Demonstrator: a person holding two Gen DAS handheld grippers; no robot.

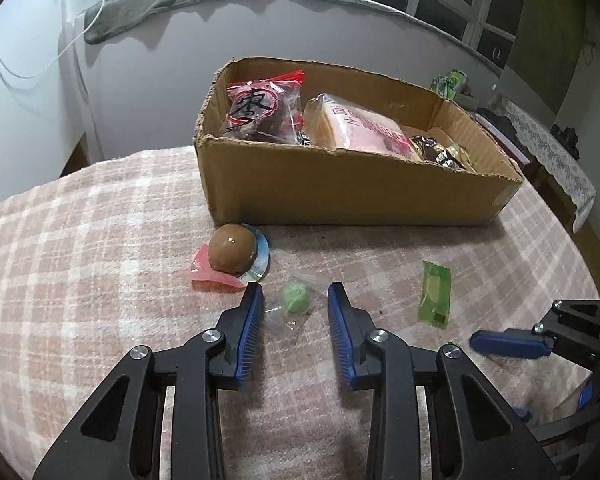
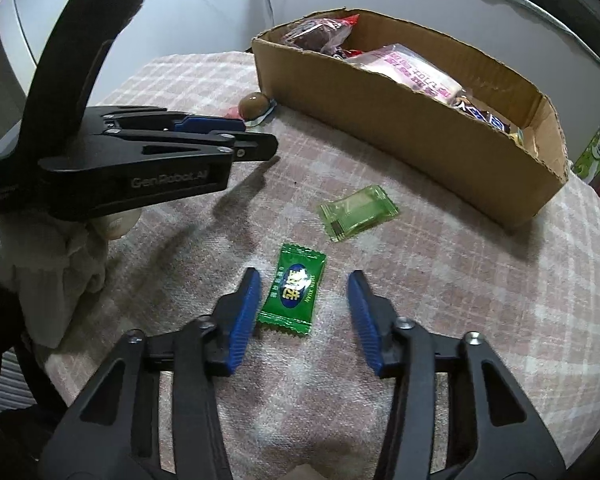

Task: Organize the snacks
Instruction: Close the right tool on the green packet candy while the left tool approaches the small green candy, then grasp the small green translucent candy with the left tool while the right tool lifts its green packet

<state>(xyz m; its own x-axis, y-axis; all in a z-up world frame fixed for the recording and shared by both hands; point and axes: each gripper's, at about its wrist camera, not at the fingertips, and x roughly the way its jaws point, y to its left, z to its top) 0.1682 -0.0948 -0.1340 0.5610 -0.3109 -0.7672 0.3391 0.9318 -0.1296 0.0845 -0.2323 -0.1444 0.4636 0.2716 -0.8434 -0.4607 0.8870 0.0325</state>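
Note:
A round green candy [image 1: 296, 299] in a clear wrapper lies on the plaid cloth between the blue pads of my left gripper [image 1: 295, 288], which is open and not pressing on it. A dark green candy packet [image 2: 292, 294] lies between the fingers of my right gripper [image 2: 303, 274], nearer the left pad; those jaws are open too. A light green wafer packet [image 2: 358, 212] lies beyond it. The cardboard box [image 1: 340, 196] holds a red bag [image 1: 260, 108], a pink packet [image 1: 360, 128] and chocolates [image 1: 440, 152].
A brown egg-shaped snack [image 1: 232, 248] and a pink jelly [image 1: 208, 276] lie by the box's near left corner. The plaid cloth [image 1: 80, 240] covers a round table that drops off close to the wall. A green carton [image 2: 596, 156] stands off to the right.

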